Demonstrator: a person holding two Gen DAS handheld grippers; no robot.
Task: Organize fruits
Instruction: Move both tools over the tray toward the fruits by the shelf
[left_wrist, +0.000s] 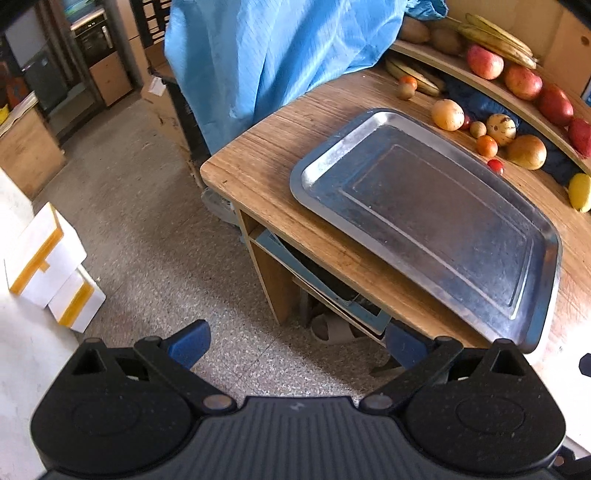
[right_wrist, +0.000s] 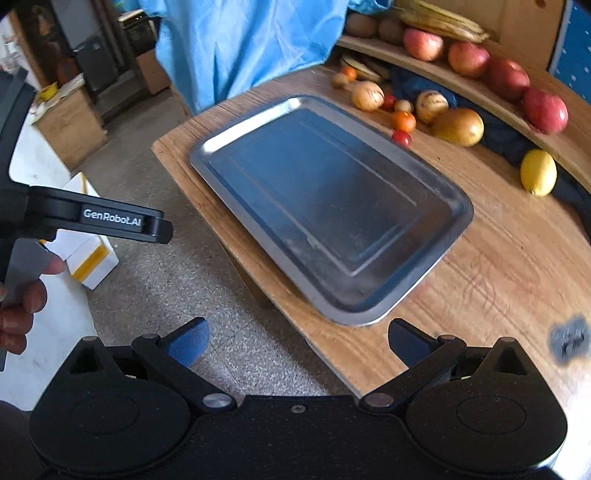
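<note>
The metal tray (left_wrist: 424, 206) on the counter (left_wrist: 258, 173) holds nothing (fruits (left_wrist: 447, 114) lie beyond its far edge); both grippers' fingers (right_wrist: 188, 341) are spread, gripping nothing.

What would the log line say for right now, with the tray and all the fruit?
left hand-held gripper: open, empty | right hand-held gripper: open, empty | tray: no fruit | fruit: on table behind tray, on shelf

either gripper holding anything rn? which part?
Nothing held. Left gripper and right gripper are both open and empty; the metal tray is bare.
</note>
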